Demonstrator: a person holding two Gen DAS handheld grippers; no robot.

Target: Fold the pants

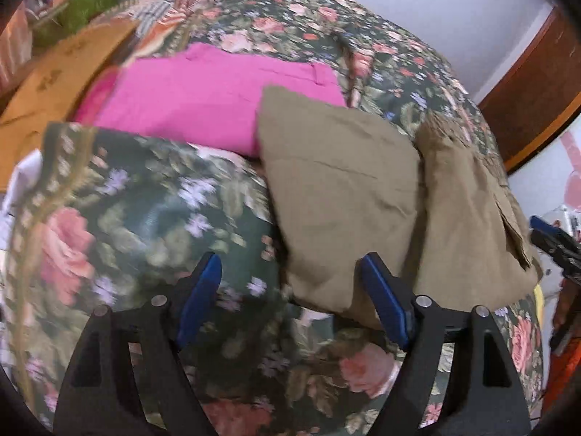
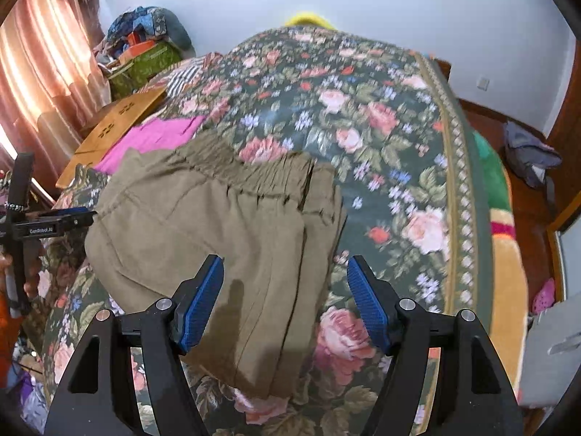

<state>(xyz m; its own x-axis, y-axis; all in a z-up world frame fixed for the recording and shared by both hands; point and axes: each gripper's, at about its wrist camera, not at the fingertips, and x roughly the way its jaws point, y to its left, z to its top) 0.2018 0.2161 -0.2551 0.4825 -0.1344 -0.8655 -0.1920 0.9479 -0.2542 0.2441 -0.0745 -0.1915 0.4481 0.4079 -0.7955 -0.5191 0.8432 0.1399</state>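
Olive-khaki pants (image 2: 225, 239) lie folded over on the floral bedspread (image 2: 363, 127), elastic waistband away from me. In the left wrist view the pants (image 1: 345, 196) show as two folded layers, the left one overlapping a pink folded garment (image 1: 203, 109). My left gripper (image 1: 290, 265) is open and empty, hovering above the near left edge of the pants. My right gripper (image 2: 285, 265) is open and empty above the lower part of the pants. The left gripper also shows in the right wrist view (image 2: 54, 223) at the far left.
A brown cardboard box (image 2: 120, 120) sits at the bed's left side beside the pink garment. Green bags and clothes (image 2: 145, 58) pile at the back left. Pink curtains (image 2: 40, 65) hang on the left. A striped blanket (image 2: 504, 232) hangs over the bed's right edge above a wooden floor.
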